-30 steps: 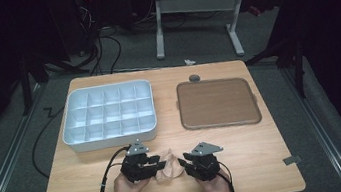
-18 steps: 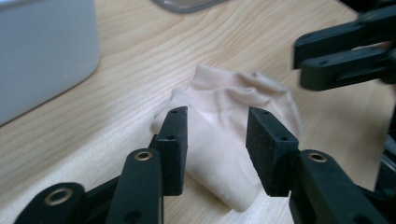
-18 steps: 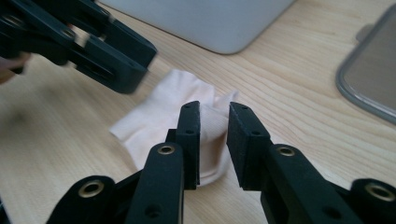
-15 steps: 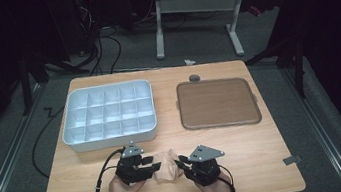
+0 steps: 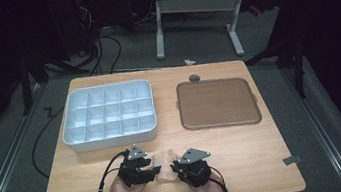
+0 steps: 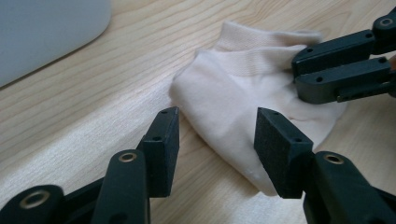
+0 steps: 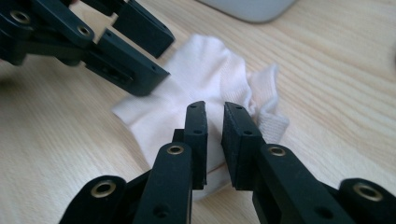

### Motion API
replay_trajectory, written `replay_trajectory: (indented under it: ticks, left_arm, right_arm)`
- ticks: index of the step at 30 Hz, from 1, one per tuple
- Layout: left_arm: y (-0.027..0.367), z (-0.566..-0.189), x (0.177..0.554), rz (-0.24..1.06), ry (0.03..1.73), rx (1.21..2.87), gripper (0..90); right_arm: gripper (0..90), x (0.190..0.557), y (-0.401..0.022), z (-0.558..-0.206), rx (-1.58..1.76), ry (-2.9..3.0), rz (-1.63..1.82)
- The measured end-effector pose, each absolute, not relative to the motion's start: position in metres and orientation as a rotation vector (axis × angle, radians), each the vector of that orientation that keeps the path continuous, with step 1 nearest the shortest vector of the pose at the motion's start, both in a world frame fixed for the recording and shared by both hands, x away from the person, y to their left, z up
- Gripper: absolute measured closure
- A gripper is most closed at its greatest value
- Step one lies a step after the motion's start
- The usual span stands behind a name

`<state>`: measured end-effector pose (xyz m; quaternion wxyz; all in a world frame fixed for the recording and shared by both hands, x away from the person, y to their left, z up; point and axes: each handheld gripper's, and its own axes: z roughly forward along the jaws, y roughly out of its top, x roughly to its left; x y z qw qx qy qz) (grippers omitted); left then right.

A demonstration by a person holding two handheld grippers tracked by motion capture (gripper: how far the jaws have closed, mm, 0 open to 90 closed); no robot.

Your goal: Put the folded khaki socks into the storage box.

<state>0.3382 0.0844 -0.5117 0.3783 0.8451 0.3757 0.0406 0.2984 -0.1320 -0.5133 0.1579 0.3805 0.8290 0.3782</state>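
A pale pink sock (image 5: 165, 158) lies flat on the wooden table near its front edge, between my two grippers. My left gripper (image 5: 155, 171) is open and its jaws have just been opening; in the left gripper view it (image 6: 217, 140) straddles the sock's (image 6: 233, 98) rounded end without pressing on it. My right gripper (image 5: 174, 168) has just been closing. Its jaws stand nearly together and pinch a fold of the sock (image 7: 205, 79) near the ribbed cuff (image 7: 268, 119). In the right gripper view this gripper (image 7: 215, 122) faces the left gripper (image 7: 163, 56).
A white compartment tray (image 5: 109, 141) stands behind the left hand. A brown flat tray (image 5: 217, 102) sits at the back right, with a small round grey thing (image 5: 195, 78) behind it. The table's front edge lies just under the person's wrists.
The right gripper has shifted left onto the sock and narrowed its jaws. The left gripper has stayed in place and spread its jaws.
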Motion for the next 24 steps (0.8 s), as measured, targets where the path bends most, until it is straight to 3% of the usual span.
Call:
replay_trajectory:
  ticks: [24]
  left_arm:
    - [0.074,-0.521,0.343,0.143,1.005,2.161,49.8]
  right_arm:
    - [77.0,0.302,-0.138,-0.525,1.064,2.372,1.03]
